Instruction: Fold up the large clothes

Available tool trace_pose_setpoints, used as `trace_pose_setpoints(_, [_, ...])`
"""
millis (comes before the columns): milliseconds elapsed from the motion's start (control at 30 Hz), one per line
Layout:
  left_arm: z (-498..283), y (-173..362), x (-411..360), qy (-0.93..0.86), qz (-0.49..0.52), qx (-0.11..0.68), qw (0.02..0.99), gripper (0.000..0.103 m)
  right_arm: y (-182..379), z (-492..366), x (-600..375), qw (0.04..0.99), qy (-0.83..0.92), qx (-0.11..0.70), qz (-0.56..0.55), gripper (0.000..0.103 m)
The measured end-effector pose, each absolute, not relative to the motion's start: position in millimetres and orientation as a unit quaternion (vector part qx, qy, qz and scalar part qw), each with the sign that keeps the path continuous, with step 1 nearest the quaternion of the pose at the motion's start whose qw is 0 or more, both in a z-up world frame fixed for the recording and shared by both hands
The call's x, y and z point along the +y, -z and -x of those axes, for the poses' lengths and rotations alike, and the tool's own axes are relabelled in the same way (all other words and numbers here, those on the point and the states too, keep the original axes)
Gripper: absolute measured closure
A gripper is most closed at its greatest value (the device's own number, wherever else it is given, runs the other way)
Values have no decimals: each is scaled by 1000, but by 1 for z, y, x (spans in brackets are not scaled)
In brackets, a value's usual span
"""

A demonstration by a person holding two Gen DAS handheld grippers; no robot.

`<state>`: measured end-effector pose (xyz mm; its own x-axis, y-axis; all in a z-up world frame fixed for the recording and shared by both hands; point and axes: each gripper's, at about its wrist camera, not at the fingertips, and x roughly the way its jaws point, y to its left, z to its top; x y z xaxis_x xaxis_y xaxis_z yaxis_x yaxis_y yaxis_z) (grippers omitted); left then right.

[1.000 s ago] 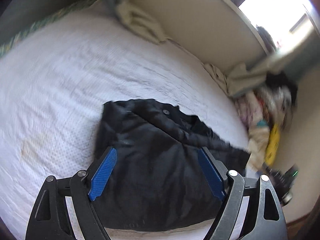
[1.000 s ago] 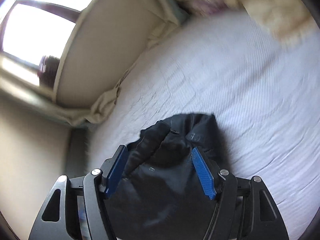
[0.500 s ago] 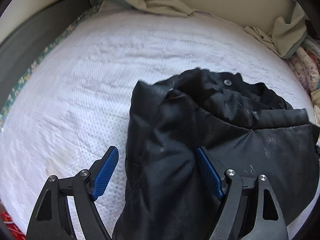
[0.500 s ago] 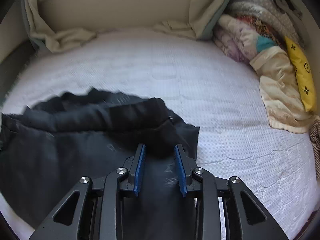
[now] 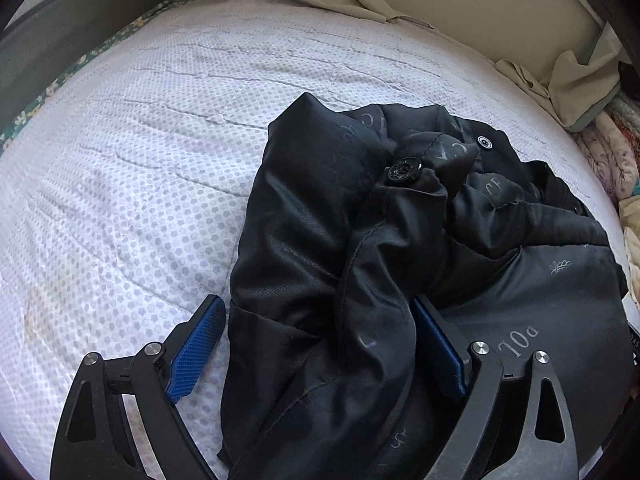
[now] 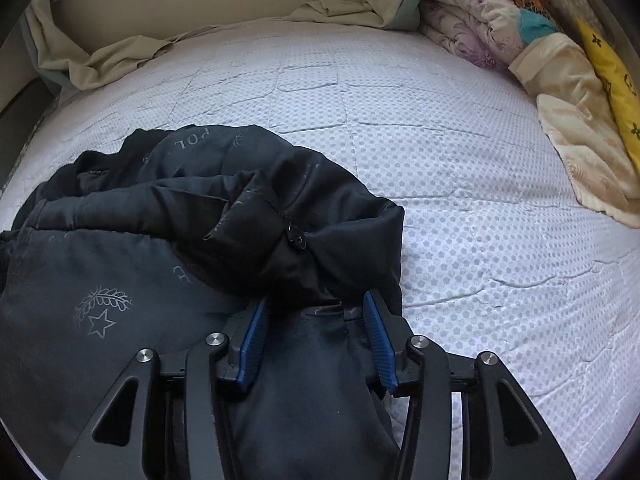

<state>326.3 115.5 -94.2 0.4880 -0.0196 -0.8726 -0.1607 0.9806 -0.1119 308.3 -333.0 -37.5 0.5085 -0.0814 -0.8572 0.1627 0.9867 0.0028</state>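
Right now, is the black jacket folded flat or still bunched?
Bunched. The black jacket lies in a rumpled heap on the mattress, with ridges and overlapping layers around its snap button, and no flat, squared edges.

On my feeds the jacket [image 5: 400, 280] [image 6: 160, 260] is black with faint grey printed letters, a grey star under a leafy sprig, and black round snap buttons. The bed [image 5: 140, 160] [image 6: 460, 200] beneath it is white, dotted all over with small pale grey hexagons. My left tool [image 5: 320, 344] and right tool [image 6: 312, 320] are black with blue ribbed pads. I see beige cloth [image 6: 100, 56] at the headboard, a yellow cushion [image 6: 612, 72] with dark flower marks, and a lilac floral quilt [image 6: 468, 24].
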Motion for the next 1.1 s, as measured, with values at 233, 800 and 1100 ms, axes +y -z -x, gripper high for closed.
trace_pose_setpoints(233, [-330, 95, 117, -46, 107, 512, 851, 4, 40, -308, -325, 877, 92, 471, -27, 60])
trace_pose_setpoints(800, [-346, 66, 167, -100, 184, 510, 834, 9, -27, -316, -359, 875, 80, 458, -133, 56])
trace_pose_setpoints(1100, [-350, 92, 157, -116, 155, 521, 831, 7, 37, -333, -357, 844, 81, 510, -148, 51])
